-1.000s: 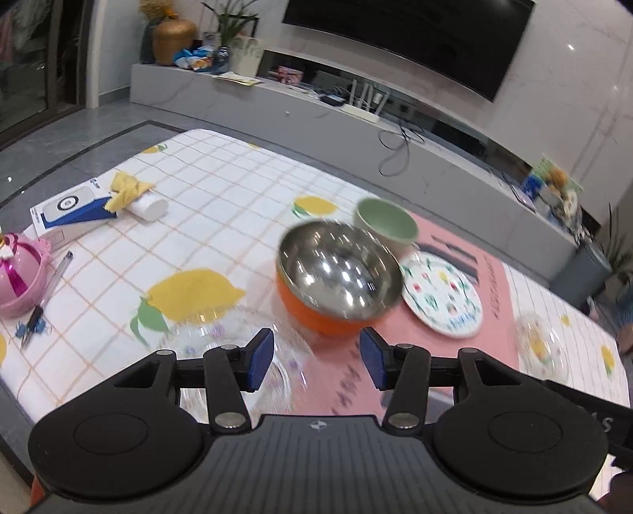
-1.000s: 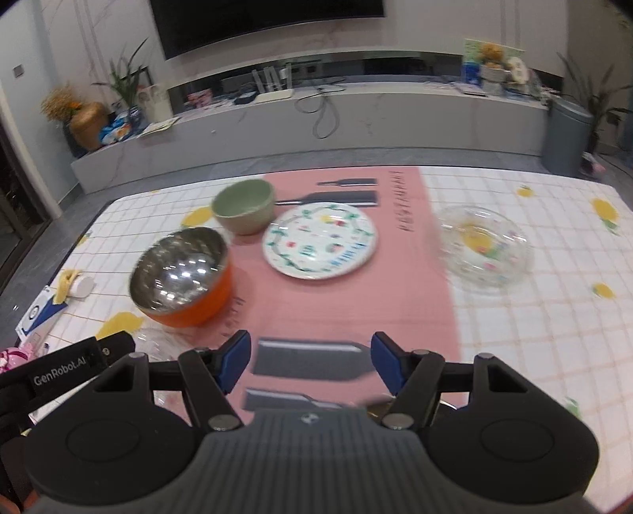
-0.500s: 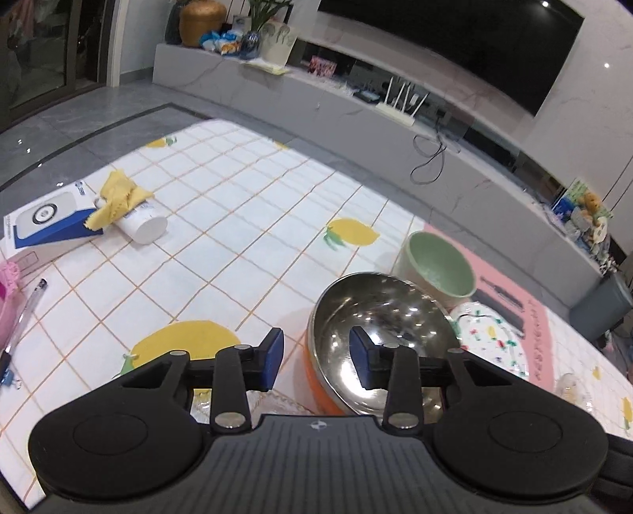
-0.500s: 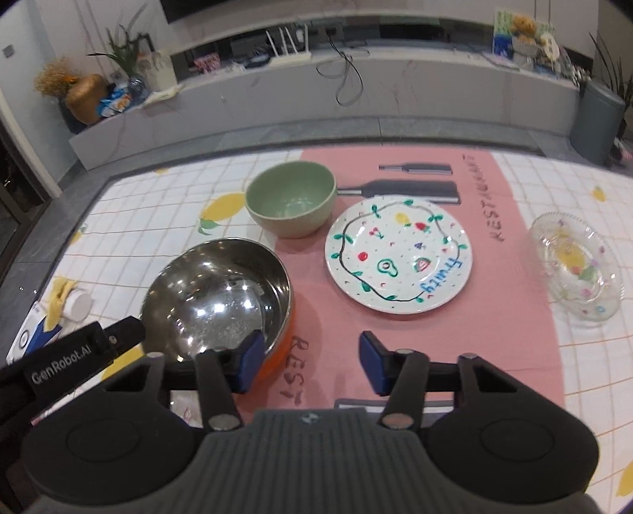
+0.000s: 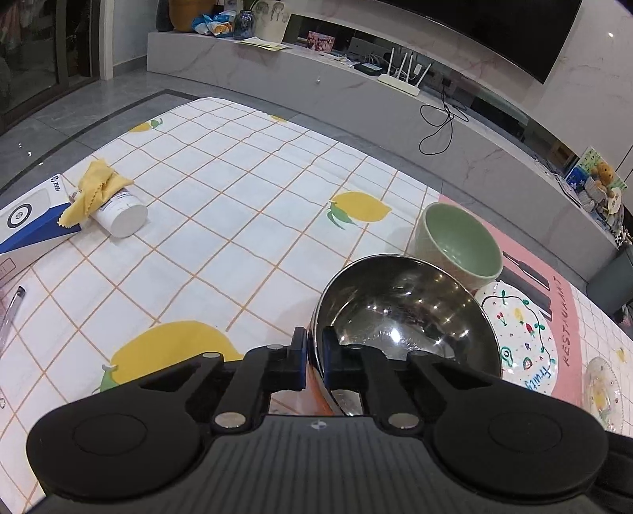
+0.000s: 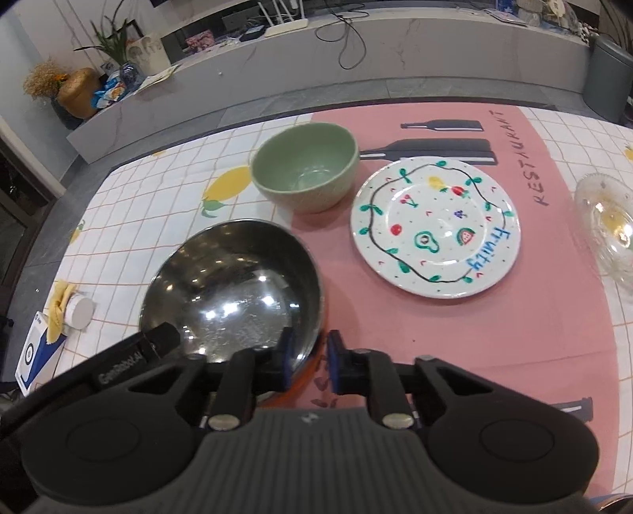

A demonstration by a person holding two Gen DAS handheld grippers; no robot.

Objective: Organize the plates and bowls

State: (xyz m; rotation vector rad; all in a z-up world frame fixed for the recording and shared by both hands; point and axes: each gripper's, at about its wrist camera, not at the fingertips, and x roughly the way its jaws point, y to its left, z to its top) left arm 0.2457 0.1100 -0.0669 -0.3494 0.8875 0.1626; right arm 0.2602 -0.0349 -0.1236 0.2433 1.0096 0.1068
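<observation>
Steel bowl, nothing inside, has its near rim pinched by left claw and right claw.

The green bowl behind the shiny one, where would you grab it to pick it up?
By its rim. The green bowl stands upright and open, with tall smooth sides too wide to squeeze. Come down from above at its far edge, away from the steel bowl and fruit plate, one finger inside, one outside.

Home living room: television, media console.
</observation>
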